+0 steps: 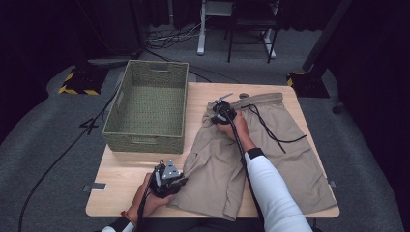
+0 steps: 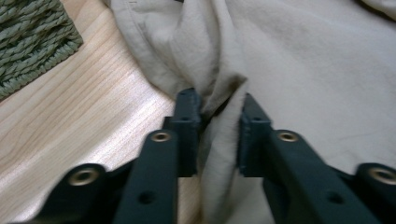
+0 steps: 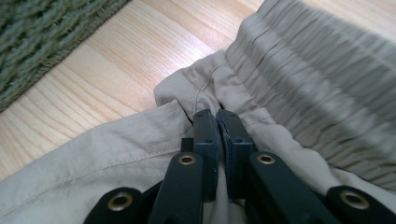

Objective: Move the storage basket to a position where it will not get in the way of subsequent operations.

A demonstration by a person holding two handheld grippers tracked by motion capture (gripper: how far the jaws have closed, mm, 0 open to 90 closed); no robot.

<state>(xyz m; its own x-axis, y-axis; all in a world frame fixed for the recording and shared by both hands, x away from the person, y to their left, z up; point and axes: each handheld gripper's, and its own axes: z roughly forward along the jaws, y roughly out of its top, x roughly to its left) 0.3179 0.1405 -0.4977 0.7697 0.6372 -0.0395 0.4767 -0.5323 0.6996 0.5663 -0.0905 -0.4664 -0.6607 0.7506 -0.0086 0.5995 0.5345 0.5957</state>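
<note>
Khaki shorts [image 1: 270, 159] lie spread on the wooden table [image 1: 125, 179], waistband [image 1: 261, 99] at the far side. At the near left edge of the shorts, my left gripper [image 1: 182, 179] has its jaws pressed on a bunched fold of the fabric [image 2: 219, 140]. In the left gripper view that gripper [image 2: 222, 105] pinches the fold from both sides. My right gripper [image 1: 216, 110] sits at the left end of the waistband. In the right gripper view it [image 3: 217, 116] is shut tight on a fold of cloth just below the gathered waistband [image 3: 317, 70].
A green woven basket [image 1: 145, 140] stands empty on the table's left, close to both grippers [image 2: 28, 37] [image 3: 42, 32]. A black drawstring [image 1: 270, 130] trails across the right half of the shorts. Bare wood lies between basket and shorts.
</note>
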